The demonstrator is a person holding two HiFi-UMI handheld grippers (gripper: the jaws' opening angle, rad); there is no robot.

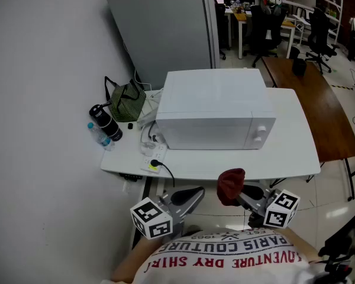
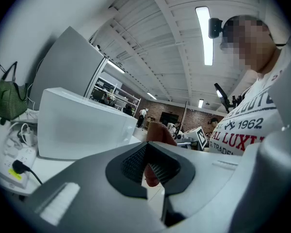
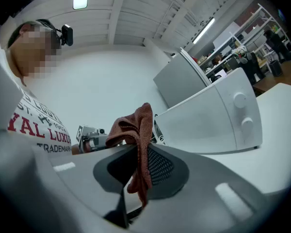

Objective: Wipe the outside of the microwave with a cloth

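Note:
A white microwave (image 1: 216, 108) stands on a white table (image 1: 296, 141), door and knobs facing me; it also shows in the left gripper view (image 2: 82, 127) and the right gripper view (image 3: 208, 120). My right gripper (image 1: 239, 195) is held off the table's front edge, shut on a red-brown cloth (image 1: 231, 185) that bunches above the jaws and hangs down between them (image 3: 133, 125). Lower left of it, my left gripper (image 1: 196, 194) is also short of the table edge, jaws together with nothing in them (image 2: 146, 149). Both grippers are well clear of the microwave.
Left of the microwave are a green bag (image 1: 127, 102), a black bottle (image 1: 106, 123), a water bottle (image 1: 97, 134) and a power strip with cables (image 1: 154, 158). A grey panel (image 1: 165, 28) stands behind. A brown table (image 1: 313, 99) adjoins at right.

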